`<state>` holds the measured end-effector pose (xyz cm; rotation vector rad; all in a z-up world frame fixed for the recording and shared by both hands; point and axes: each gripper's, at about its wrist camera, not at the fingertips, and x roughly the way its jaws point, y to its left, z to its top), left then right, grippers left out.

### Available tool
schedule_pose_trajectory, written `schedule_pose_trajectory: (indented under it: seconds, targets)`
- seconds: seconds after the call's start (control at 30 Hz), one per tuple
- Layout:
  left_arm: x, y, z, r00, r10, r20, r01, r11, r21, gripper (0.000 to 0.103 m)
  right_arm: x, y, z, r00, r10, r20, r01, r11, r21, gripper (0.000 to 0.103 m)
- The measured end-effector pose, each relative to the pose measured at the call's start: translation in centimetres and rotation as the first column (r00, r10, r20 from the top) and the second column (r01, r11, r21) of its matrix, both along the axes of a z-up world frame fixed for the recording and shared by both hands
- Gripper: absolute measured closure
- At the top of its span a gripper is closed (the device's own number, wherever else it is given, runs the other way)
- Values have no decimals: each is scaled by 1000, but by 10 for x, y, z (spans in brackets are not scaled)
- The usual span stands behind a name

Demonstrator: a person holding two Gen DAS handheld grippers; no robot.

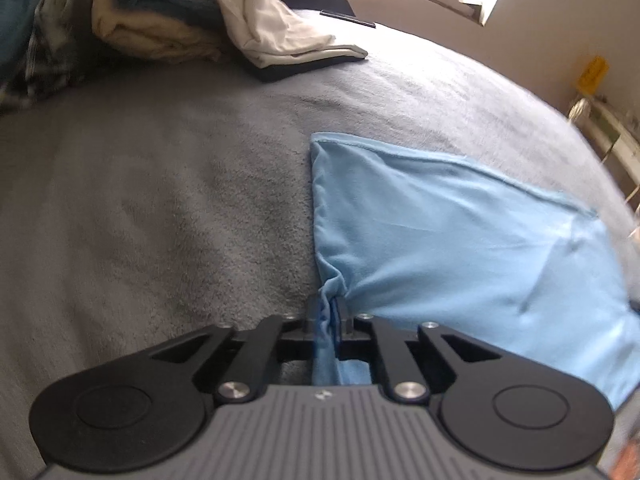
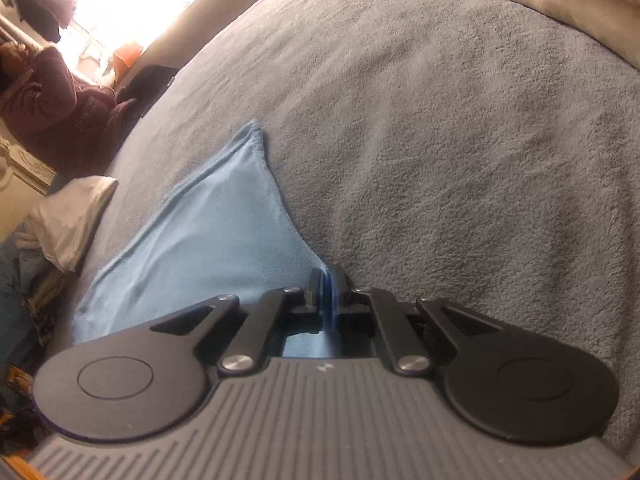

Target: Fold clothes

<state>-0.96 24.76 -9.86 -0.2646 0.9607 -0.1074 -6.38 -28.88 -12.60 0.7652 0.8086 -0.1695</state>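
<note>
i have the left gripper [image 1: 326,312] pinched on one bunched corner of the light blue garment [image 1: 460,232] and the right gripper [image 2: 329,286] clamped on another, the cloth lying spread across the grey blanket [image 1: 160,200].

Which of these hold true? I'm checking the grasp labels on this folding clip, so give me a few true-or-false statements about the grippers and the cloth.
1. The left gripper is shut on the light blue garment. True.
2. The right gripper hangs open above the blanket. False: it is shut on an edge of the garment.
3. The garment lies on a grey fleece blanket. True.
4. The garment is striped red. False: it is plain light blue.
5. A pile of other clothes lies farther back on the blanket. True.
</note>
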Motion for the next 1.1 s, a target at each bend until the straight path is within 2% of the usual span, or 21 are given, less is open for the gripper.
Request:
schedule_pose_trajectory:
  seconds: [0.07,0.1,0.13,0.27,0.37,0.5,0.67,0.73,0.8,0.83,0.93,1.0,1.1]
  targets:
    - [1,7,2,1000,23,-2,-23,999,-39,66,-2,-1,6,1000,-15,5,15,1000,8,96]
    - [2,9,5,999,36,6,-35,998,-51,61,-3,-1,9,1000,-25,9,25,1000,7,94]
    - [3,10,7,999,42,15,-42,997,-60,56,-4,-2,12,999,-33,19,33,999,5,92]
    - [10,10,16,998,51,46,-47,995,-87,48,3,-2,22,998,-19,60,19,1000,-2,85]
    - [26,0,13,997,52,50,-50,997,-51,48,20,2,21,997,8,73,-6,1000,-20,81]
    - [53,-12,3,994,106,-3,-106,994,4,49,48,5,13,997,26,78,-23,999,-38,81]
    - [68,-30,3,996,92,13,-93,990,109,48,75,6,15,992,59,114,-51,996,-67,80]
    - [68,-36,0,996,88,19,-90,985,145,46,86,12,15,989,106,104,-96,991,-91,81]
    - [66,-39,-1,996,83,41,-89,981,170,43,100,18,6,988,150,27,-145,981,-130,85]
    - [64,-39,1,995,87,48,-94,981,172,42,102,19,2,987,161,20,-156,976,-150,86]
    - [59,-38,6,993,98,71,-109,978,177,43,101,11,5,991,131,26,-127,985,-113,87]
    - [53,-34,17,987,121,101,-137,976,171,43,96,12,20,991,130,20,-124,974,-187,83]
    - [47,-38,38,981,93,168,-124,975,186,43,95,28,43,977,209,42,-188,939,-289,82]
